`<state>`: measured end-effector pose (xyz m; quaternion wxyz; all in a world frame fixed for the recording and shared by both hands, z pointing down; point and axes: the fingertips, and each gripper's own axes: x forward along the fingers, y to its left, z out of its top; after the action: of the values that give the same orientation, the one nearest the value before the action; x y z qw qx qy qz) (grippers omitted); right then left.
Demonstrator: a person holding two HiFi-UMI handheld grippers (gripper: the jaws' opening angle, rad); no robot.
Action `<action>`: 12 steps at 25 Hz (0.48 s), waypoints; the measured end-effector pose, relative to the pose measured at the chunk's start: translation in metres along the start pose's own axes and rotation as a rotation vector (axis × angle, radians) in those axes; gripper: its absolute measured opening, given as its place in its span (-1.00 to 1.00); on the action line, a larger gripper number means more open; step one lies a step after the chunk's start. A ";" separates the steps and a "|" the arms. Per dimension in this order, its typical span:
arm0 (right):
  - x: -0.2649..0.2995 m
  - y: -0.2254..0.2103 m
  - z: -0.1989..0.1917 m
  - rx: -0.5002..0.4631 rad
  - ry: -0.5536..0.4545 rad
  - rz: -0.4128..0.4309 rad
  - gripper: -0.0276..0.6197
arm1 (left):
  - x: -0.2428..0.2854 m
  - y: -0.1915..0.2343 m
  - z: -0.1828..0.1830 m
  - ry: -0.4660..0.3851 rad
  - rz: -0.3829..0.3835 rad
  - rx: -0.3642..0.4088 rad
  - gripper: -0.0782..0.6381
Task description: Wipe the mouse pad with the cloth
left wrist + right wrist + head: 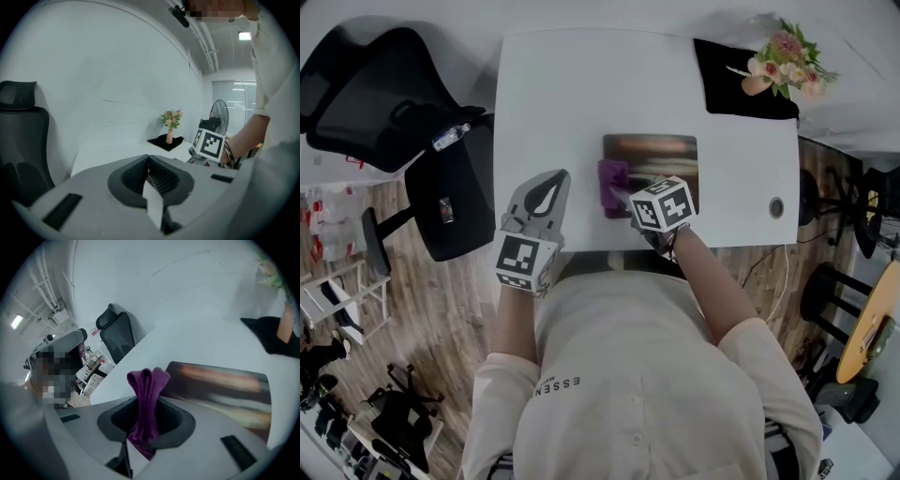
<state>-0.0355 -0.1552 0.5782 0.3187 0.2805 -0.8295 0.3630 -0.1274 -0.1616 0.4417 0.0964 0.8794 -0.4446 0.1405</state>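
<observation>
Pointing over the counter's near edge, the left hand-held gripper has its jaws pressed together with nothing between them. Just right of it, the right hand-held gripper clamps a folded purple cloth at the near left corner of the mouse pad. The pad's print is blurred, and the marker cube hides its near right part in the head view. Flowers stand at the far right corner.

The only print that can be read is the dark capital letters "ESSEN" on the back of the person's pale shirt, with a smaller line beneath them too small to read.
</observation>
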 end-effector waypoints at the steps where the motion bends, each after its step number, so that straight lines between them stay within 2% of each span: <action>1: 0.001 -0.002 0.001 -0.002 0.002 0.000 -0.60 | 0.000 -0.002 -0.001 0.002 0.007 -0.003 -0.77; 5: 0.006 -0.014 0.001 -0.028 0.026 -0.008 -0.60 | 0.002 -0.008 0.000 0.009 0.031 -0.006 -0.77; 12: -0.007 -0.034 -0.006 -0.014 0.017 -0.021 -0.59 | 0.015 -0.020 0.010 0.001 0.041 0.005 -0.77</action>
<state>-0.0052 -0.1691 0.5907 0.3315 0.2840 -0.8262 0.3563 -0.1008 -0.1646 0.4362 0.0916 0.8703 -0.4620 0.1439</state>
